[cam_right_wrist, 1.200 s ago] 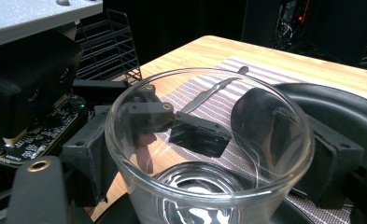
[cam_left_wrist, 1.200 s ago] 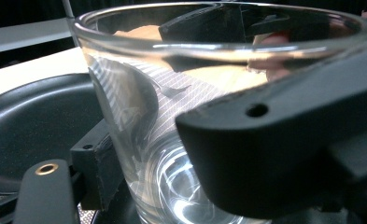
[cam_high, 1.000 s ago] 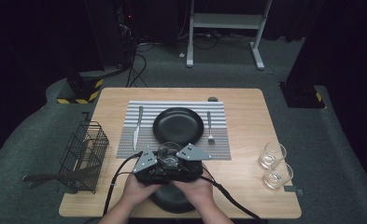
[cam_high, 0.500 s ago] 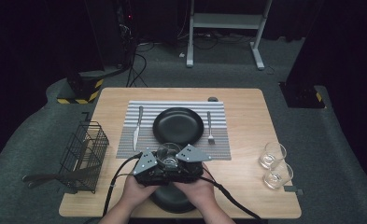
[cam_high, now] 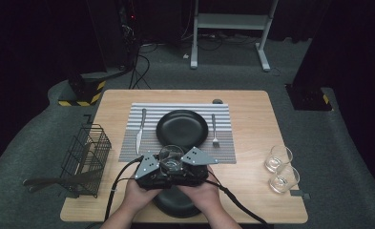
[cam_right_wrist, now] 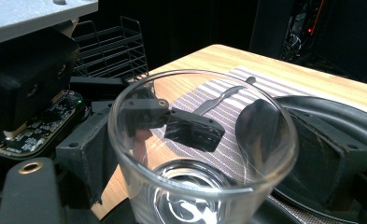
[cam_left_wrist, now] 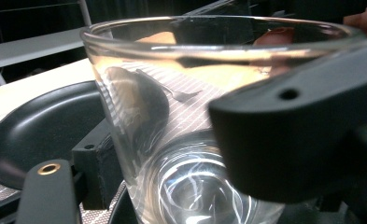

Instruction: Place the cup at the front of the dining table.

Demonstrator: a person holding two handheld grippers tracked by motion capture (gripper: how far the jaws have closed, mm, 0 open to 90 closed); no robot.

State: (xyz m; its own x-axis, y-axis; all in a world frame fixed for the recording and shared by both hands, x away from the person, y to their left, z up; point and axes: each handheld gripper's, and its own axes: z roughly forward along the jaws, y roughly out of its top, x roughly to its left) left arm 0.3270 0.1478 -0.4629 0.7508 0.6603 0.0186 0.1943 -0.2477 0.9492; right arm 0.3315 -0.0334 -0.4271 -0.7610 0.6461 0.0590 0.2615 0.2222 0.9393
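Clear glass is what we have in hand: the tumbler (cam_high: 171, 160) stands upright between our left hand-held gripper (cam_high: 149, 171) and right hand-held gripper (cam_high: 193, 167), near the front edge of the desk (cam_high: 252, 129), just short of the striped placemat (cam_high: 185, 107) and above a dark bowl (cam_high: 173, 202). Both hand-held grippers appear to pinch its wall from opposite sides, jaws closed against the glass, so neither is nearer. We judge the next move turns on the mat lying ahead, with the black plate (cam_high: 182, 128) at its centre, the tumbler's long axis staying vertical.
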